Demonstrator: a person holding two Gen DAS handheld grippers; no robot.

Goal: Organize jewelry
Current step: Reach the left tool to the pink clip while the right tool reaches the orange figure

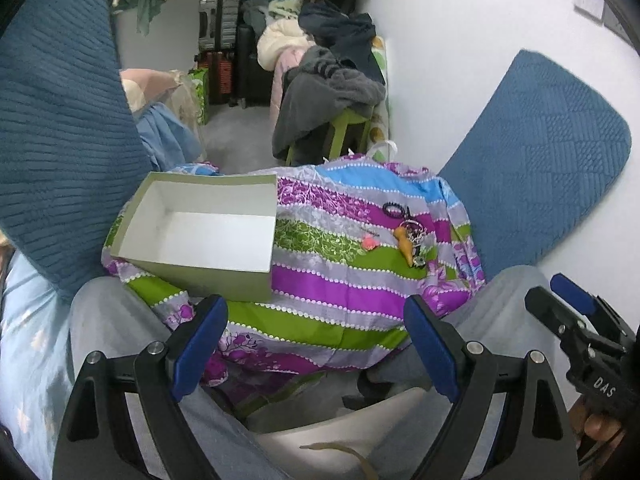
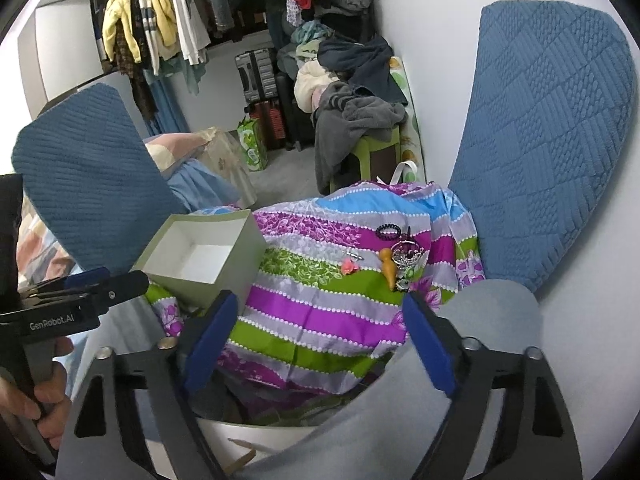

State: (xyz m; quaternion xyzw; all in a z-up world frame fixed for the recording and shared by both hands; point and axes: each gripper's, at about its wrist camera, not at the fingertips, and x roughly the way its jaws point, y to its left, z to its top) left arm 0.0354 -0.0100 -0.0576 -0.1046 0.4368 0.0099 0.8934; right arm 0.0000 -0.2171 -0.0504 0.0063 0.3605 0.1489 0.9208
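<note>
1. Left wrist view: looks to me like nothing's been sorted yet. The left gripper [image 1: 316, 344] hangs over the person's lap with its blue pads spread wide and nothing between them. The open box [image 1: 200, 228], white inside and with nothing in it, sits on the left end of the striped cloth [image 1: 328, 280]. The jewelry is all bunched on the cloth's right side, well apart from the box: a black coil bracelet [image 1: 394, 210], just beside it toward the camera a tangle of silver rings and chains [image 1: 416, 232], an orange figurine charm [image 1: 405, 242], and a pink flower piece [image 1: 370, 243] a bit to the left.

2. Same view, far right edge: the right gripper [image 1: 568, 296] pokes in. I can't tell from this angle how its jaws stand.

3. Right wrist view: the right gripper [image 2: 320, 340] is wide open and empty too, pointed at the cloth. The pile sits up and right of it. My guess for the next move: reach forward, pinch one piece, carry it left to the box [image 2: 200, 256]. The pink flower piece [image 2: 349, 267] lies on its own, so it's probably the easy first grab.

4. In the way: the rings and chains [image 2: 406, 258] touch the orange charm [image 2: 388, 270], so grabbing one may drag the others along. The cloth is soft and wrinkled, so pads could snag fabric. The left gripper [image 2: 104, 286] sits at the left edge near the box, looking closed from here.

5. Around: blue quilted cushions [image 2: 540, 140] on both sides, a clothes rack [image 2: 160, 20] and suitcases [image 2: 260, 72] behind.
</note>
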